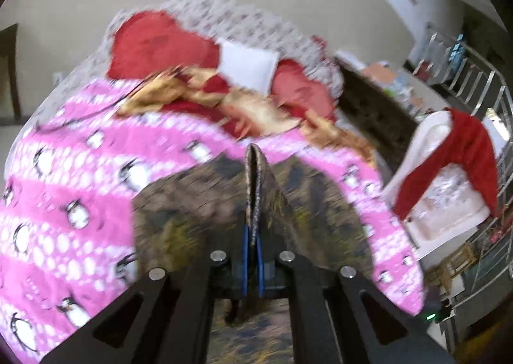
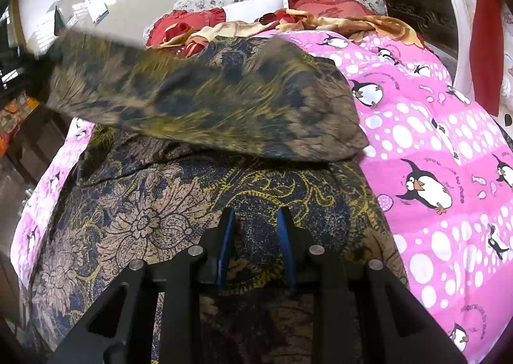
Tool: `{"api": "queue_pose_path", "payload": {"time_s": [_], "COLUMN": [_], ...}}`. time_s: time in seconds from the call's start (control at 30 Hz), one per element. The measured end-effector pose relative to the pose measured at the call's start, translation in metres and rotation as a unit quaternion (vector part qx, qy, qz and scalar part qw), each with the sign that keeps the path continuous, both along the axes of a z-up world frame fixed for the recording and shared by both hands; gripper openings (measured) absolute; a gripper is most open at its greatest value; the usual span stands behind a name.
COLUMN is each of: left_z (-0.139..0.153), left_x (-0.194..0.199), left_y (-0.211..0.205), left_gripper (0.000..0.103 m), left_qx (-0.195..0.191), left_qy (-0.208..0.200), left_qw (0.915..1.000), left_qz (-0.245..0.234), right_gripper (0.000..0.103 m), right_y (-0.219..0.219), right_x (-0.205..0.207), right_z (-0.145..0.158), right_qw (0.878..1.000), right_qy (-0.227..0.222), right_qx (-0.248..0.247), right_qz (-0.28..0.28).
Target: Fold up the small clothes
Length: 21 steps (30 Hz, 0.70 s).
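Note:
A dark garment with a brown, blue and gold floral print [image 2: 179,203] lies on a pink penguin-print blanket [image 2: 449,155] on a bed. My left gripper [image 1: 253,235] is shut on an edge of the garment [image 1: 256,178] and holds it lifted, so the cloth drapes down on both sides. In the right wrist view that lifted part [image 2: 224,101] sweeps blurred across the middle. My right gripper [image 2: 255,229] is open and empty, its blue pads just above the flat part of the garment.
Red cushions [image 1: 154,43], a white pillow [image 1: 247,65] and a gold-and-red cloth [image 1: 256,107] lie at the head of the bed. A white chair with a red cloth [image 1: 455,155] stands to the right, beside a dark carved headboard [image 1: 368,107].

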<state>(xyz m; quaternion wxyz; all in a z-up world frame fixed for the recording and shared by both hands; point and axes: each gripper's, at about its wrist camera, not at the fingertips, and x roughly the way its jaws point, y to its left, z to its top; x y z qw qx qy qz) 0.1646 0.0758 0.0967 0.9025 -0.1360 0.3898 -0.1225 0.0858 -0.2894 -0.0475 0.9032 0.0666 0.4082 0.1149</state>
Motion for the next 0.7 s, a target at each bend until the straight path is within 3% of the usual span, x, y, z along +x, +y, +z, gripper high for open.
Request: {"api": "queue_pose_path", "payload": {"time_s": [0.2,0.33,0.4,0.43,0.47,0.5,0.6,0.7], "left_z": [-0.054,-0.09,-0.107,-0.111,-0.114,-0.114,-0.096,-0.079], "left_x": [-0.008,-0.007,-0.003,-0.002,-0.002,-0.002,-0.013,-0.018], "left_y": [0.03,0.033,0.036,0.039,0.043,0.05,0.063,0.046], "left_gripper": [0.004,0.005,0.009,0.019,0.03,0.034,0.035,0.046], "left_qx": [0.002,0.027,0.047,0.053,0.053,0.055,0.06,0.051], "left_qy": [0.044,0.077,0.097,0.098,0.098,0.096,0.067,0.033], "left_qw": [0.9984,0.9954,0.9918,0.9909,0.9904,0.9891,0.9859,0.9902], "left_qz": [0.036,0.05,0.068,0.076,0.082,0.097,0.141,0.126], "right_gripper": [0.027,0.027,0.027,0.027,0.028,0.029,0.036,0.053], "right_y": [-0.001,-0.001,-0.001,-0.001,0.0,0.0,0.001,0.005], "right_x": [0.002,0.002,0.003,0.003,0.003,0.003,0.004,0.007], "right_z": [-0.001,-0.001,-0.002,-0.002,-0.002,-0.002,-0.002,-0.003], "right_qw": [1.0,1.0,1.0,1.0,1.0,1.0,1.0,0.999], "right_qy": [0.003,0.005,0.008,0.008,0.009,0.01,0.013,0.02], "right_qx": [0.004,0.004,0.003,0.002,0.002,0.003,0.008,0.016], "right_qz": [0.0,0.0,0.001,0.0,0.001,0.002,0.009,0.03]}}
